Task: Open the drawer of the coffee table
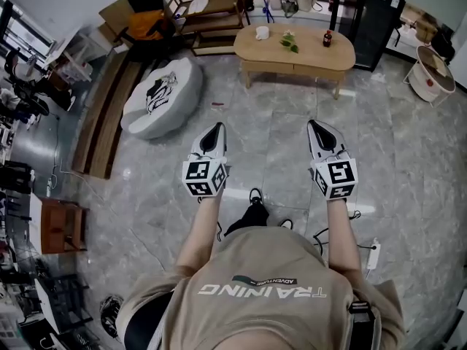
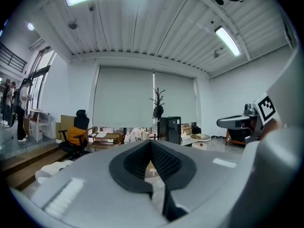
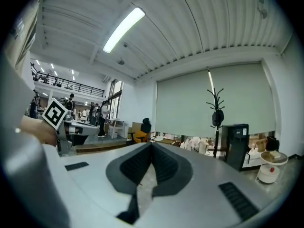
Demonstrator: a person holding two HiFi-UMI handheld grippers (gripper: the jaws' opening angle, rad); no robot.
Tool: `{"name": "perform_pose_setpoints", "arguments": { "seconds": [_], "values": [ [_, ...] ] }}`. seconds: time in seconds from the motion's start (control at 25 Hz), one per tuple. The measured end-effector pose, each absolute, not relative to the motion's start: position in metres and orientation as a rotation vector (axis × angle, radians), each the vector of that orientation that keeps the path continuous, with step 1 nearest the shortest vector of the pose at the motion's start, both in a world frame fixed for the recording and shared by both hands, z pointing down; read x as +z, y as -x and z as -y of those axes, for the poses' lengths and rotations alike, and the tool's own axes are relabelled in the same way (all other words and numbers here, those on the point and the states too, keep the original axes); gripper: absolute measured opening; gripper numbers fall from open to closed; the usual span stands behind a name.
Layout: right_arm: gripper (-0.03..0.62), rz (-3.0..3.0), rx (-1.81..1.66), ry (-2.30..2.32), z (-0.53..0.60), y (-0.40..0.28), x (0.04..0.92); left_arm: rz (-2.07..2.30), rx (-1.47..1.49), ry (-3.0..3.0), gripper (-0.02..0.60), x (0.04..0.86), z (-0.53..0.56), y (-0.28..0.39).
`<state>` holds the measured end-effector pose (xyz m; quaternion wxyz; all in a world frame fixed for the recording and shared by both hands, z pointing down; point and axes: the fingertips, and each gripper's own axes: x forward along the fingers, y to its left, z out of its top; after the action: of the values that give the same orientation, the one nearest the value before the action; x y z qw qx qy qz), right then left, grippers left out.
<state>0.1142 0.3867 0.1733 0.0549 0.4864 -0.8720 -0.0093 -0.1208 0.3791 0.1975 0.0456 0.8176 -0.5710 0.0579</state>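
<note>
Progress: not begun | drawer of desk looks closed, well ahead of both tips | left hand-held gripper and right hand-held gripper: jaws together, empty | remaining: approach, grip, pull

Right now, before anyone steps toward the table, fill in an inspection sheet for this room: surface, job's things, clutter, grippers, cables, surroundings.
Surface: grey tiled floor, open between the person and the table.
Job's things: coffee table; drawer looks flush, not yet opened.
Clutter: cup, leafy sprig, dark bottle on the tabletop.
Grippers: left gripper and right gripper shut, empty, well short of the table.
Cables: power strip with its lead on the floor.
Surroundings: white pouf, black cabinet.
</note>
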Motion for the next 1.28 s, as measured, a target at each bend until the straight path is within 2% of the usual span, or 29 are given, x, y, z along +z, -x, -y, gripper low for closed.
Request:
{"name": "perform_pose_setpoints", "arguments": {
  "seconds": [0.2, 0.52, 0.84, 1.28],
  "values": [
    [0.006, 2.614, -0.052, -1.501, -0.345, -0.106, 0.172, 1.720, 0.192, -2.547, 0.006, 0.205, -0.334, 0.128],
    [0.006, 2.616, -0.150, -1.500, -0.264, -0.054, 0.145, 1.651, 0.157, -2.627, 0.006, 0.186, -0.232, 0.161],
    [0.006, 2.544, -0.108, -1.538, -0.204, -0.025, 0.162, 1.579, 0.176, -2.667, 0.006, 0.199, -0.157, 0.191],
    [0.006, 2.542, -0.075, -1.477, -0.134, -0.023, 0.181, 1.617, 0.192, -2.580, 0.006, 0.227, -0.091, 0.207]
  ]
}}
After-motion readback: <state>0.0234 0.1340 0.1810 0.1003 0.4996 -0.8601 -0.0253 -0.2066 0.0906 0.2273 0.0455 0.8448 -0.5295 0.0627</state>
